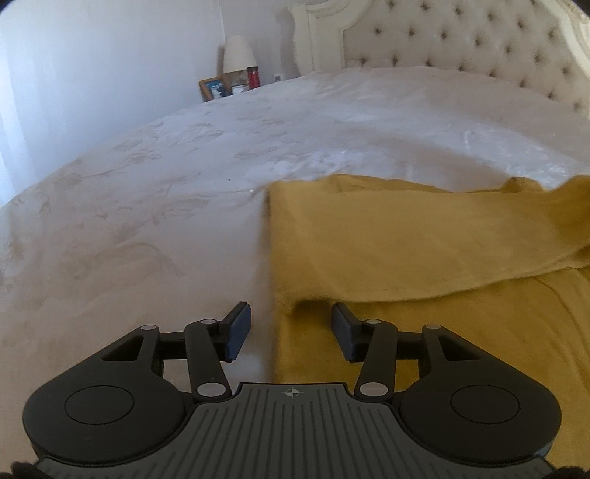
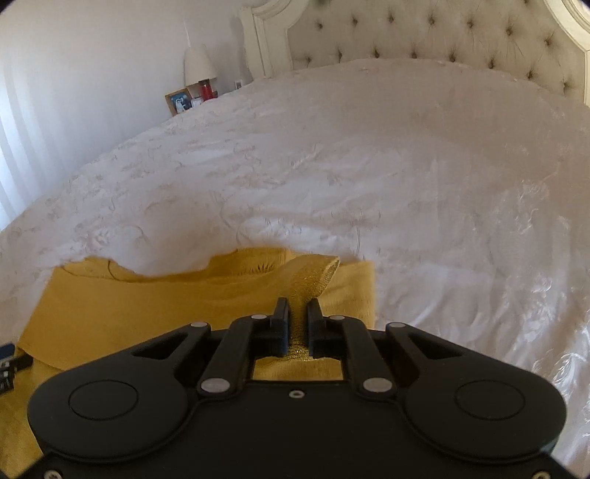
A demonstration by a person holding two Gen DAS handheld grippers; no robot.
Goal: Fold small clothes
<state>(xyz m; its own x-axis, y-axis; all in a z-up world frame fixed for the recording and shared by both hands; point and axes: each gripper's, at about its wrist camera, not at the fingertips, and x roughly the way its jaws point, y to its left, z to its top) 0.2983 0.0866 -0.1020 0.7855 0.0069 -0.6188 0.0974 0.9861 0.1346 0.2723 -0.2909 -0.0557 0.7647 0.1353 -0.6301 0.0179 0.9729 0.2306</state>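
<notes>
A mustard-yellow garment [image 1: 424, 239] lies on the white bedspread [image 1: 147, 206], with an upper layer folded over a lower one. My left gripper [image 1: 291, 324] is open and empty, straddling the garment's left edge just above the bed. In the right wrist view the same garment [image 2: 147, 306] lies in front. My right gripper [image 2: 298, 317] is shut on a raised fold of the garment near its right edge, and the cloth runs up between the fingers [image 2: 282, 317].
The bed has a tufted cream headboard [image 1: 461, 33] at the far end. A bedside table at the far left holds a lamp [image 1: 238, 53], a red bottle [image 1: 253, 76] and a picture frame [image 1: 213, 88]. White wall and curtain stand at left.
</notes>
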